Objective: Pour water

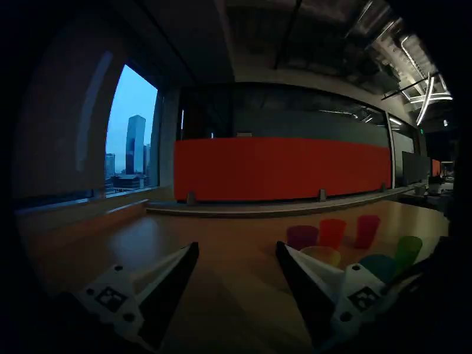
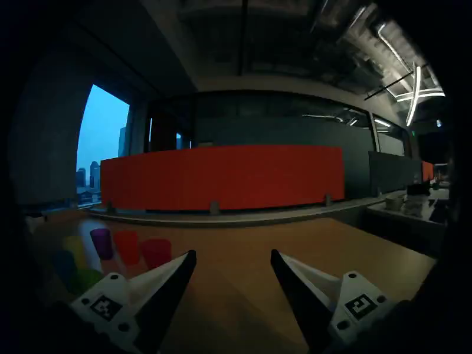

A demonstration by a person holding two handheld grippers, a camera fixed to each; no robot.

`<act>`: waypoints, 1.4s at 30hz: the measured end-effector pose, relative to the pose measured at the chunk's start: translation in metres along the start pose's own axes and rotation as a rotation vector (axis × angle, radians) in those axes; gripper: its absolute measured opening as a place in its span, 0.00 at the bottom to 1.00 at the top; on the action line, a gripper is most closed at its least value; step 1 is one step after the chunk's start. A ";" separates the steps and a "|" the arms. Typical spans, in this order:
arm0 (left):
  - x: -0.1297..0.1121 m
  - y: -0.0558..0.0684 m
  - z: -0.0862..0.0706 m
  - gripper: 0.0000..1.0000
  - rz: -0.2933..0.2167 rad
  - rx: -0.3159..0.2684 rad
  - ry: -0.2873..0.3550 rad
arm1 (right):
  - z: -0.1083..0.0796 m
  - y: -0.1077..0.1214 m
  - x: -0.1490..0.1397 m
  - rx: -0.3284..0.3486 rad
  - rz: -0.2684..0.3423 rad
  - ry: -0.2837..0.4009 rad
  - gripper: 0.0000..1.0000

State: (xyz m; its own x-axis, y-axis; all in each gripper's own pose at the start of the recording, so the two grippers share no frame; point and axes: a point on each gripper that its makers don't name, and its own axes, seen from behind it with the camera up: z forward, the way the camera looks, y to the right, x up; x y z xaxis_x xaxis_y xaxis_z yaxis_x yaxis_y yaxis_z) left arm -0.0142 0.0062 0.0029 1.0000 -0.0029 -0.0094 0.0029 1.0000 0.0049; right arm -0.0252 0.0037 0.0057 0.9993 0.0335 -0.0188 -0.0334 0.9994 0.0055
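Left gripper view: left gripper [image 1: 236, 244] apart over the surface [image 1: 224, 227], coloured cups [image 1: 332, 232] nearby; right gripper [image 2: 232, 252] apart too.

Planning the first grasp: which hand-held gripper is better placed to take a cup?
Left, narrowly. Both are open and empty. The yellow cup stands just behind a finger of the left hand-held gripper; the right hand-held gripper has the cups farther aside.
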 end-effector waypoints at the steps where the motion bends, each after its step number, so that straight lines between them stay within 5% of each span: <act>1: 0.000 0.000 0.000 0.97 0.000 0.000 0.000 | 0.000 0.000 0.000 -0.002 -0.006 0.000 0.98; 42: 0.000 0.000 0.000 0.97 0.000 0.000 0.000 | -0.001 -0.003 0.000 -0.013 -0.027 -0.004 0.99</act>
State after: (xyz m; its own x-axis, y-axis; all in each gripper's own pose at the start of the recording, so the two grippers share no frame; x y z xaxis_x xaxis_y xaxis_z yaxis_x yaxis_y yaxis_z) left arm -0.0141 0.0065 0.0033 1.0000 -0.0027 -0.0093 0.0027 1.0000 0.0048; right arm -0.0256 0.0005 0.0043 0.9999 0.0060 -0.0150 -0.0062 0.9999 -0.0085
